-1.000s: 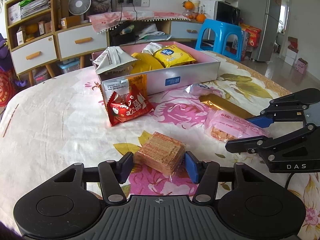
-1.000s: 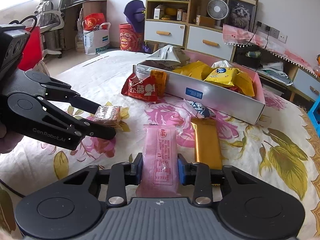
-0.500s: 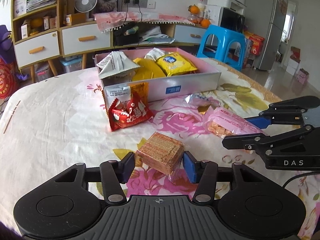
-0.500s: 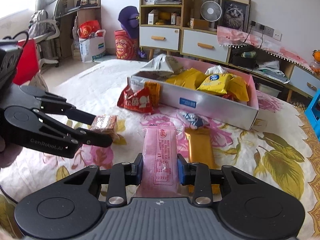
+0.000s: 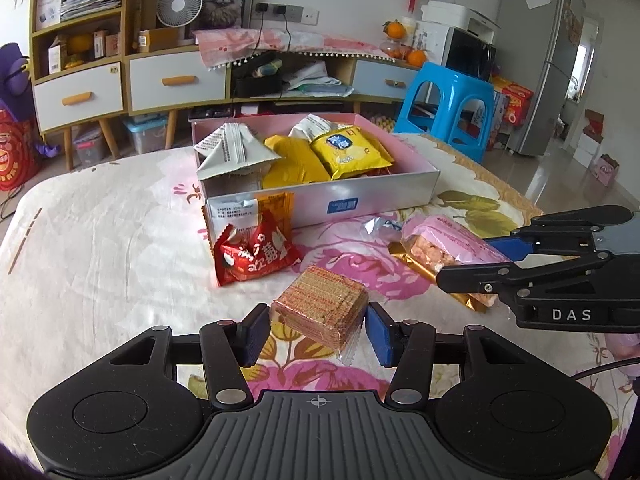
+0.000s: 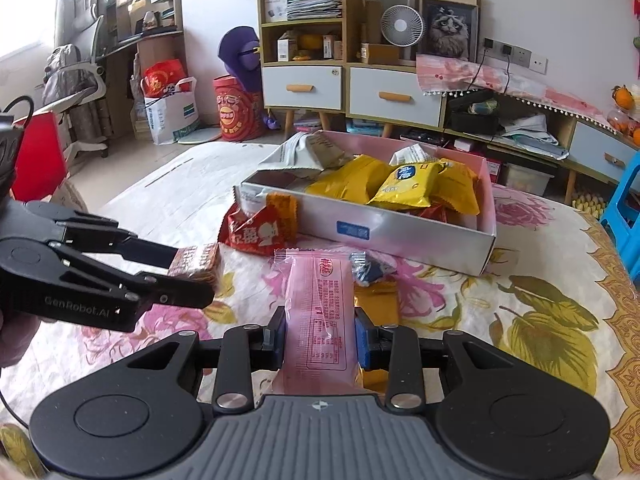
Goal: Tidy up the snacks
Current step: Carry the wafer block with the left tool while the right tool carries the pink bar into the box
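Note:
A square pack of brown wafers (image 5: 320, 304) sits between the blue pads of my left gripper (image 5: 316, 322), which is shut on it just above the flowered tablecloth. From the right wrist view the same wafer pack (image 6: 196, 258) shows in the left gripper (image 6: 194, 276). My right gripper (image 6: 320, 336) is shut on a long pink snack pack (image 6: 318, 300), held off the cloth. In the left wrist view that pink pack (image 5: 444, 240) sticks out leftward from the right gripper (image 5: 468, 264). Behind them stands a pink and silver box (image 5: 384, 200) holding yellow bags.
A red snack bag (image 5: 256, 256) and an orange packet lean on the box's front left corner. A gold bar (image 5: 416, 266) and a small blue-silver wrapper (image 5: 380, 226) lie under and behind the pink pack. Cabinets, a blue stool (image 5: 452, 108) and a fridge stand beyond the table.
My right gripper has risen with the pink pack, which now covers more of the gold bar. The left jaws closed slightly on the wafer pack and stayed in place.

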The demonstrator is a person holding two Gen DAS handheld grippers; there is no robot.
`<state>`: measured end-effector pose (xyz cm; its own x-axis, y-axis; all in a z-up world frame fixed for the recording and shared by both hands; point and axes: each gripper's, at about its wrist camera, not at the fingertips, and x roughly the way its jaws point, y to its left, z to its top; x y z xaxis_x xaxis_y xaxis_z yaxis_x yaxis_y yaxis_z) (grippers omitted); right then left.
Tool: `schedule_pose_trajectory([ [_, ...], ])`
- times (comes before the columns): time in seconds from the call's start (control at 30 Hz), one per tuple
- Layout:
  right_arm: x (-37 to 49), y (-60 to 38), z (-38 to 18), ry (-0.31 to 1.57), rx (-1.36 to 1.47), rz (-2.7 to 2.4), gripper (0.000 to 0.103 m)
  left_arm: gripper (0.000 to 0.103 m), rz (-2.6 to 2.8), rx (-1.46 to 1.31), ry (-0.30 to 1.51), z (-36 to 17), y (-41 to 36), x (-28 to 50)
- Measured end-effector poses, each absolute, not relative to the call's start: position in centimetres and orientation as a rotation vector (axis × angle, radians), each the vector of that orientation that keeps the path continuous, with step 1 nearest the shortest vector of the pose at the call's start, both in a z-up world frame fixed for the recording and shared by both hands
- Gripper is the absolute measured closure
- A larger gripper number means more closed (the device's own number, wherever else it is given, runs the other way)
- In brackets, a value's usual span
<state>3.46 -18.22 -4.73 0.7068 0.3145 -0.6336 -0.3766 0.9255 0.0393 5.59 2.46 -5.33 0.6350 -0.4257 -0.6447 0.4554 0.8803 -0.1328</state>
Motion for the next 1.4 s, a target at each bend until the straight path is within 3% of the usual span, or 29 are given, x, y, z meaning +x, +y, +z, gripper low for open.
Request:
schedule_pose_trajectory([
  [0.8, 9.1, -22.0, -0.3, 0.609, 0.044, 0.296, 0.079, 0.053, -0.441, -0.017, 0.637, -1.0, 2.4, 9.0],
  [1.4, 19.9, -20.9, -0.4, 0.688, 0.115, 0.317, 0.079, 0.053, -0.366, 0.04, 0.615, -0.1, -2.1, 19.2],
])
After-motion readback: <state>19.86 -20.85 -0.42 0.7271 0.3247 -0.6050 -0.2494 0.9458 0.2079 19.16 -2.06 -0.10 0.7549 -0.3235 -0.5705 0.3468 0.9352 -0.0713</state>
